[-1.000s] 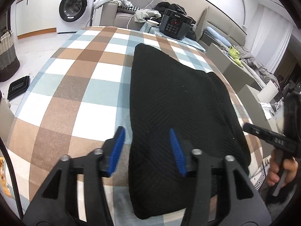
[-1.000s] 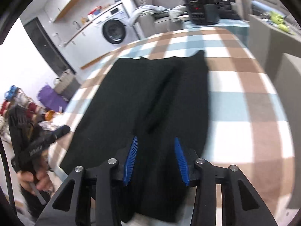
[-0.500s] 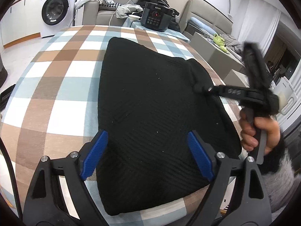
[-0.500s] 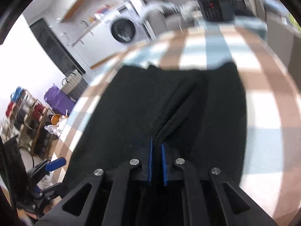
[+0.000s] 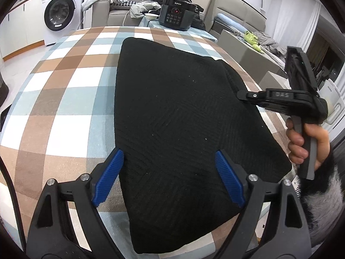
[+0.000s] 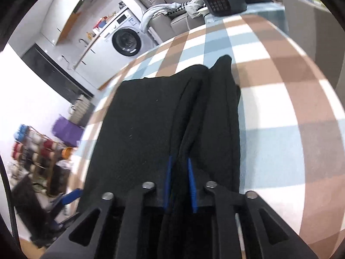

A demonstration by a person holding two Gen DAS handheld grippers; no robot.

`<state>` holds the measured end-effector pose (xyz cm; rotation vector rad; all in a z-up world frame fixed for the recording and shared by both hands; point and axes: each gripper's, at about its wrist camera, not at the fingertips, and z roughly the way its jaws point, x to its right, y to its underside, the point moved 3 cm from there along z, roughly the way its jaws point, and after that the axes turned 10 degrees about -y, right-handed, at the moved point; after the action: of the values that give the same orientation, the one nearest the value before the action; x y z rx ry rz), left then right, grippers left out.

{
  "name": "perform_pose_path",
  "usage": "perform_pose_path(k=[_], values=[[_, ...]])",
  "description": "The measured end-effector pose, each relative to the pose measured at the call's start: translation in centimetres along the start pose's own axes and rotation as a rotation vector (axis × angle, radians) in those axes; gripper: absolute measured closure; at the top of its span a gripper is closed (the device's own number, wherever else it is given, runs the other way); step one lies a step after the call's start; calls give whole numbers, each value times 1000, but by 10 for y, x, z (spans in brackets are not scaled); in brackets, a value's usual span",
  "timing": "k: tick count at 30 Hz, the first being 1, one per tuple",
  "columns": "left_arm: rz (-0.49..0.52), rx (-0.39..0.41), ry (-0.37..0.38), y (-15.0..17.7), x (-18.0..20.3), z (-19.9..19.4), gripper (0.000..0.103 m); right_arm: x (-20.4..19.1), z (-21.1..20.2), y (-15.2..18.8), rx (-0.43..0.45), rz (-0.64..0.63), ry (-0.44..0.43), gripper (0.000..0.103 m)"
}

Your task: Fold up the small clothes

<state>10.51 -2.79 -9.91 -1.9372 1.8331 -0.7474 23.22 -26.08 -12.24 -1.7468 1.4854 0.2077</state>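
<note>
Checked tablecloth (image 5: 64,90) carries the black knit garment (image 5: 176,116). Right gripper (image 6: 180,185), jaws just eased, pinches a ridge at its right edge; left gripper (image 5: 170,172) gapes over its near end. Next: lift and fold across.

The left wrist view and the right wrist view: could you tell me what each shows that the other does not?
Only the left wrist view shows the whole right gripper from outside, in a person's hand, and the left gripper open.

Only the right wrist view shows the right gripper's blue pads pinching a raised fold, and a cluttered shelf.

Both show the black garment, checked tablecloth, washing machine and black cooker.
</note>
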Motion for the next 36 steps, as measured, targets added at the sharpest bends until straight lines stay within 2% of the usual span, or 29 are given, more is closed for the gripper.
perform_pose_path(k=[4,10,11,12,13,16,19,22,25,26,31,33,36], values=[[4,-5,-4,0,-1,3,18,-1,5,-10,-7,-22,16,81],[1,-7,-11,-3,-1,3,18,4,39,-53,-11,-50,58,79],[0,-6,-10,-4,-1,3,18,4,43,-57,-7,-65,71,80],[2,-4,-10,-6,0,3,18,2,48,-60,1,-100,90,91],[5,-1,-13,-7,1,3,18,-3,49,-60,5,-136,107,92],[16,2,-8,-10,4,2,18,-28,27,-59,84,-238,115,94],[36,6,5,-14,10,2,18,-36,1,-61,160,-260,135,95],[59,7,20,-16,18,5,18,-17,4,-61,150,-221,192,95],[83,0,18,-15,28,9,18,13,17,-59,88,-118,199,94],[89,0,15,-14,29,10,18,20,17,-57,77,-84,185,92],[93,-1,17,-11,31,9,18,26,-10,-25,20,44,-28,78],[89,-2,18,-12,30,9,18,23,-23,4,-6,96,-118,77],[86,-4,22,-12,29,9,18,14,-42,47,-16,131,-170,76]])
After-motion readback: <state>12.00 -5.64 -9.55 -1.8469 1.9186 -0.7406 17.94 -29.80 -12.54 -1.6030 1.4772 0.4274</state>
